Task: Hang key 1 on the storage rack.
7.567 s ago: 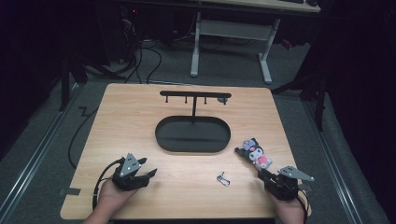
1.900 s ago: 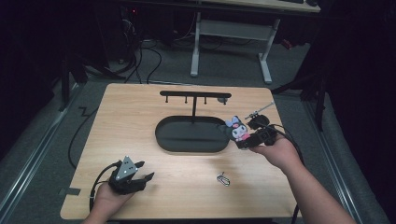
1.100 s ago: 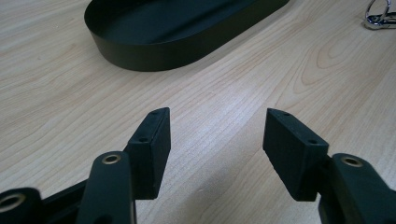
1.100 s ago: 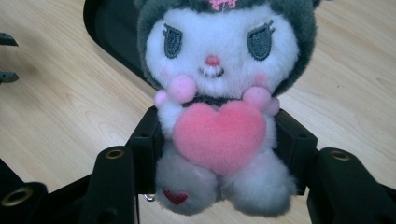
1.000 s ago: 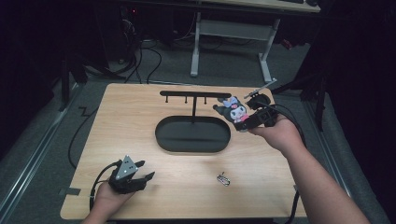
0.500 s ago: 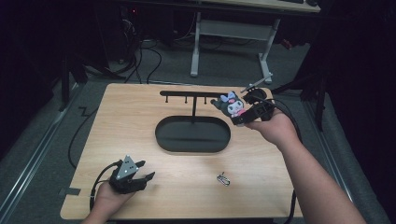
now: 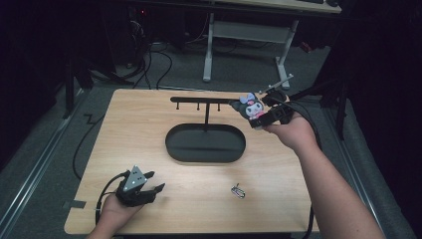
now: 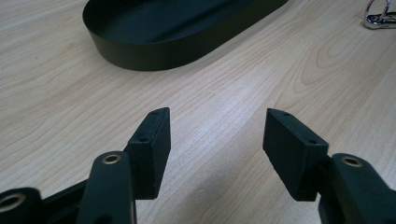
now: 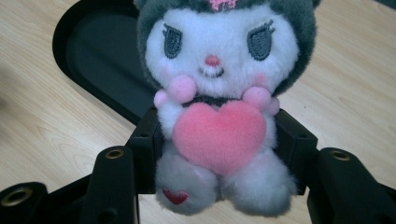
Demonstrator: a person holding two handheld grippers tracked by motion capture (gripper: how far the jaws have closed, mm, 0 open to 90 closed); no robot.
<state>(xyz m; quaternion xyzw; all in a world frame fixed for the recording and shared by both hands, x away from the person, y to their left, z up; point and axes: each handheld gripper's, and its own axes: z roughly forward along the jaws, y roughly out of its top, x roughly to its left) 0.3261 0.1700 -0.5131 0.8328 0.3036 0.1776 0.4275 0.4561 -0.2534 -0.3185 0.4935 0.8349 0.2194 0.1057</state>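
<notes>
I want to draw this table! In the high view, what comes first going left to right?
Left hand-held gripper → black oval tray → small metal clip → plush toy, clamped in the right hand-held gripper.

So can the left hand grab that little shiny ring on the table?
Probably yes. The left gripper rests on the table with its fingers open and holding nothing, and only bare wood lies between it and the metal ring.
</notes>
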